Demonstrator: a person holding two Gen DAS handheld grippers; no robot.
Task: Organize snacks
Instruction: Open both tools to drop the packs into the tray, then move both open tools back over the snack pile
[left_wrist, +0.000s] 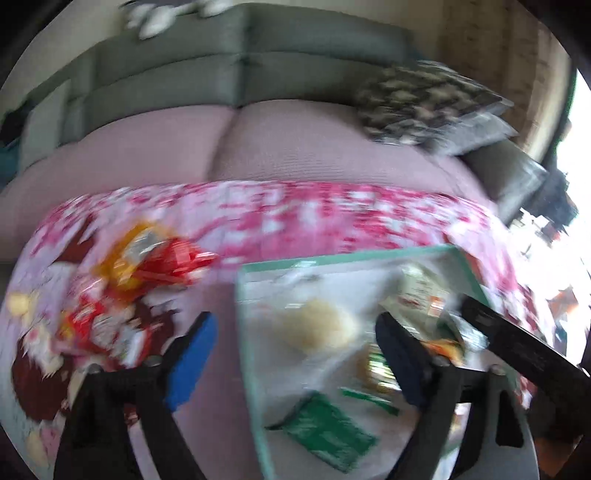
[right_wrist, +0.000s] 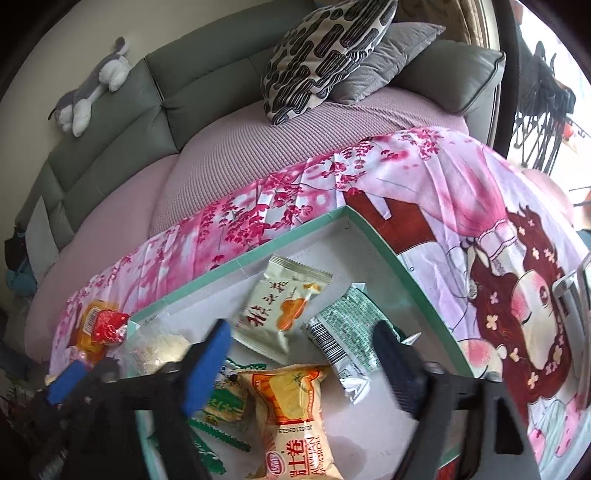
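Two grippers, left (left_wrist: 295, 354) and right (right_wrist: 303, 354), gape wide, holding nothing; the orange snack (right_wrist: 295, 413) lies in the tray (right_wrist: 406, 273) between the right's jaws.

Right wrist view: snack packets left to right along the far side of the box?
Red-and-yellow packet outside the box on the cloth → clear bag of pale crumbs → cream packet with an orange picture → green-and-silver packet.

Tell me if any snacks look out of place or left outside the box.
Yes. A red-and-yellow packet lies on the floral cloth just outside the green-rimmed box, by its left corner, while the other snacks, such as the orange roll packet, are inside. More red packets sit further left, blurred.
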